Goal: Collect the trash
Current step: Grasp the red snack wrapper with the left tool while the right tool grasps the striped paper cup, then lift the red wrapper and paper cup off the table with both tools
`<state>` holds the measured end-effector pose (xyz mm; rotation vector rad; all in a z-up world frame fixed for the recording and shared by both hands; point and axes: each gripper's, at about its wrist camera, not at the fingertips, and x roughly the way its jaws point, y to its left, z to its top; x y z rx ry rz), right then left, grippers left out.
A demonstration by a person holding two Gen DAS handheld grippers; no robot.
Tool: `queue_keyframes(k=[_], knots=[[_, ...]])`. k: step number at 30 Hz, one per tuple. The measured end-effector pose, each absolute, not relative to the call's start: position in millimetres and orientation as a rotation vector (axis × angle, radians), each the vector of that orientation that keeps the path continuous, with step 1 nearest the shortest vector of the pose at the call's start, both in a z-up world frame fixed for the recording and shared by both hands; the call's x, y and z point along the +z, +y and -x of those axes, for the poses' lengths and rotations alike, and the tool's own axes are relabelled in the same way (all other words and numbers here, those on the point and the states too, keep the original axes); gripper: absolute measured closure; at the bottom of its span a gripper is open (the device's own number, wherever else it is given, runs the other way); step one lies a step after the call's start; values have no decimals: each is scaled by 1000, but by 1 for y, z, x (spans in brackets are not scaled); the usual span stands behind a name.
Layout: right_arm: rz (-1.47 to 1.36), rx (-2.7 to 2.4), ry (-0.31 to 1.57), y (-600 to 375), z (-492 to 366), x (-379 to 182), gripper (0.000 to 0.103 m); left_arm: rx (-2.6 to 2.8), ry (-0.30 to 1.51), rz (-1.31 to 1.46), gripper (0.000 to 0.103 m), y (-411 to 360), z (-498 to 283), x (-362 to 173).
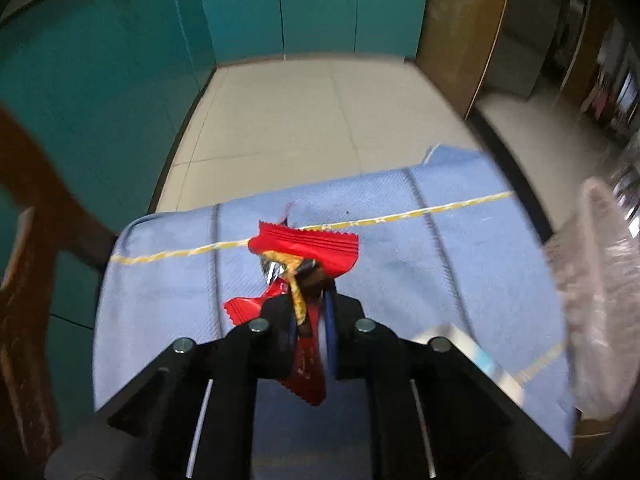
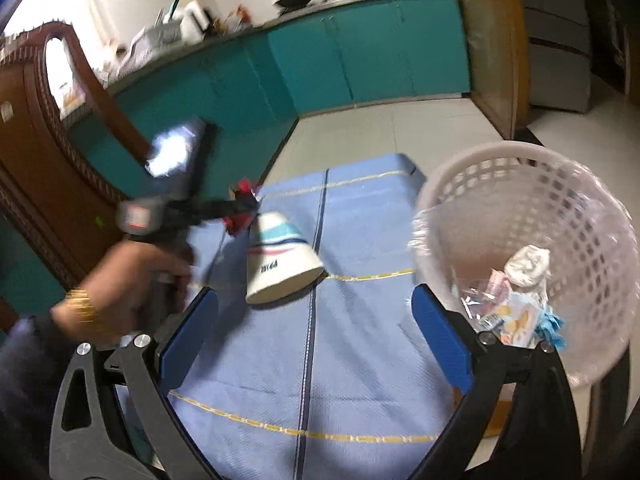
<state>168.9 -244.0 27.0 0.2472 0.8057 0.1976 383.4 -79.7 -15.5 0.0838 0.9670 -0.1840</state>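
Observation:
My left gripper (image 1: 310,280) is shut on a red snack wrapper (image 1: 308,246) and holds it above the blue cloth (image 1: 460,264). It also shows in the right wrist view (image 2: 244,204), blurred, at the cloth's left side beside a white paper cup (image 2: 280,260) lying on its side. My right gripper (image 2: 316,320) is open and empty above the near part of the cloth (image 2: 360,360). A white plastic basket (image 2: 560,184) with a clear liner stands at the right and holds several pieces of trash (image 2: 516,300).
A carved wooden chair (image 2: 48,152) stands at the left. Teal cabinets (image 2: 360,52) run along the back with a tiled floor (image 2: 380,132) beyond the table. The basket's blurred edge (image 1: 600,280) is at the right in the left wrist view.

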Motion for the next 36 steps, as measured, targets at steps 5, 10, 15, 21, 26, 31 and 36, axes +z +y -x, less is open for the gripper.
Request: queue_keyframes(k=[5,10,15,21,26,31,36], knots=[[-166,231,849,-211,-200,9,8,-244,770,19,91,-40,-283,54],[1,233,944,-158,-261,-3,8,-271,659,88,91,-5,-183,73],[73,212,1138,-130,-311,-39,8,-298,711,92,91,3,-147,51],[2,218,1132,-136,-284,-33,37,-311,746,108,91,1,-156,47],[-15,283,935,-144,-197,30,38,-333,757,97,91,-4,-156,46],[-93,302,799,-167,-123,61,37,-357,764,76,91,-11,-151,43],[-168,302,781,-179,-104,49,37,-352,763,49,91,-20,-147,39]])
